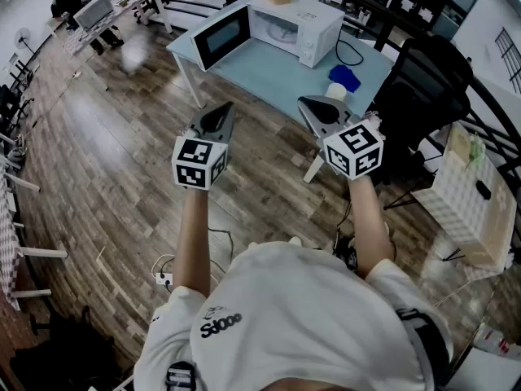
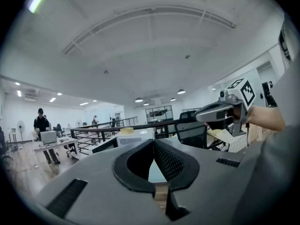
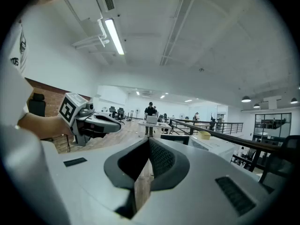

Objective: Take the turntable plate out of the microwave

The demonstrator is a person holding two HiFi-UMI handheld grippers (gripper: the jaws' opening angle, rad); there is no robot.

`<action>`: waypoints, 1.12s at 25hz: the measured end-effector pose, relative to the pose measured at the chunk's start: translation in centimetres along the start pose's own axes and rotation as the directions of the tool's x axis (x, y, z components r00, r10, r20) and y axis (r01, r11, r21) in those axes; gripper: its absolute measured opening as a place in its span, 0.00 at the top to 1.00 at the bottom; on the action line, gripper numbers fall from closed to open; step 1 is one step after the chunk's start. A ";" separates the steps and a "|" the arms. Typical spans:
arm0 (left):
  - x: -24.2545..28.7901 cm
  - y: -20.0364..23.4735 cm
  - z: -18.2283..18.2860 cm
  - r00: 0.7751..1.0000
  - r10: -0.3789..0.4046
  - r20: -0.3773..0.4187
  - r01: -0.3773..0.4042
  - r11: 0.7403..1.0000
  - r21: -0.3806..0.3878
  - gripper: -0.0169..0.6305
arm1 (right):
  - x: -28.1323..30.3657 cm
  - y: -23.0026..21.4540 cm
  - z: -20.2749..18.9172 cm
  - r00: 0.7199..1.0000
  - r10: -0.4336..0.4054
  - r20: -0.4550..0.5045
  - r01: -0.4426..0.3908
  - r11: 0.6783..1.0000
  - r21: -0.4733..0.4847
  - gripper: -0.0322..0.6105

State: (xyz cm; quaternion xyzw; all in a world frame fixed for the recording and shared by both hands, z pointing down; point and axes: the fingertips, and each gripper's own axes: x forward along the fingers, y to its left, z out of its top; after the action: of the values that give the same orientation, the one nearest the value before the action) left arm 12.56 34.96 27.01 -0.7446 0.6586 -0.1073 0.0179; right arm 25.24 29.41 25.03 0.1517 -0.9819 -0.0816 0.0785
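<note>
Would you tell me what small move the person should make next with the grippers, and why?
Probably step forward to bring the grippers up to the microwave: its door already stands open, but the left gripper and right gripper are both shut, empty and held well short of the table. The plate inside cannot be made out yet.

We wear a white short-sleeved T-shirt (image 1: 301, 308) with a small black logo (image 1: 221, 324) on its left side and black straps (image 1: 425, 336) at its edges, and ahead of the T-shirt our left gripper (image 1: 229, 107) and right gripper (image 1: 303, 100) are grey, each with a black-and-white marker cube (image 1: 199, 163).
</note>
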 end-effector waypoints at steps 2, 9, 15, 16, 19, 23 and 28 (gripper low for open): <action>0.0 0.3 0.0 1.000 -0.001 0.002 0.001 1.000 -0.002 0.95 | 0.3 0.0 -0.1 1.000 -0.005 -0.005 0.005 1.000 -0.003 0.94; -0.7 1.7 -1.2 1.000 -0.002 -0.007 0.002 1.000 -0.008 0.95 | 1.4 0.4 -0.8 0.999 -0.027 -0.018 0.027 1.000 0.008 0.94; -1.7 4.2 -2.9 1.000 -0.001 -0.023 0.001 1.000 -0.017 0.95 | 3.6 1.8 -0.8 0.999 -0.036 -0.022 0.037 0.999 0.038 0.94; -2.0 4.6 -3.2 1.000 -0.003 -0.024 0.003 1.000 -0.018 0.95 | 4.1 2.1 -0.9 0.999 -0.039 -0.022 0.040 0.998 0.046 0.94; -2.9 5.9 -4.2 1.000 -0.009 -0.029 0.008 1.000 -0.018 0.95 | 5.4 3.5 -0.9 0.999 -0.039 -0.022 0.040 0.998 0.046 0.94; -3.3 7.9 -4.9 0.999 -0.008 -0.036 0.006 0.999 -0.037 0.95 | 6.8 5.1 -0.5 0.999 -0.036 -0.029 0.037 0.999 0.011 0.94; -2.4 9.4 -4.8 1.000 -0.009 -0.020 0.009 1.000 -0.024 0.95 | 8.6 4.1 -0.4 0.998 -0.047 -0.034 0.048 0.999 0.025 0.94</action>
State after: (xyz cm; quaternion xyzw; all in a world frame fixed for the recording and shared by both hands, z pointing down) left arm 2.24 36.60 29.79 -0.7466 0.6566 -0.1070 0.0018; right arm 16.06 30.54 27.30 0.1776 -0.9775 -0.0682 0.0911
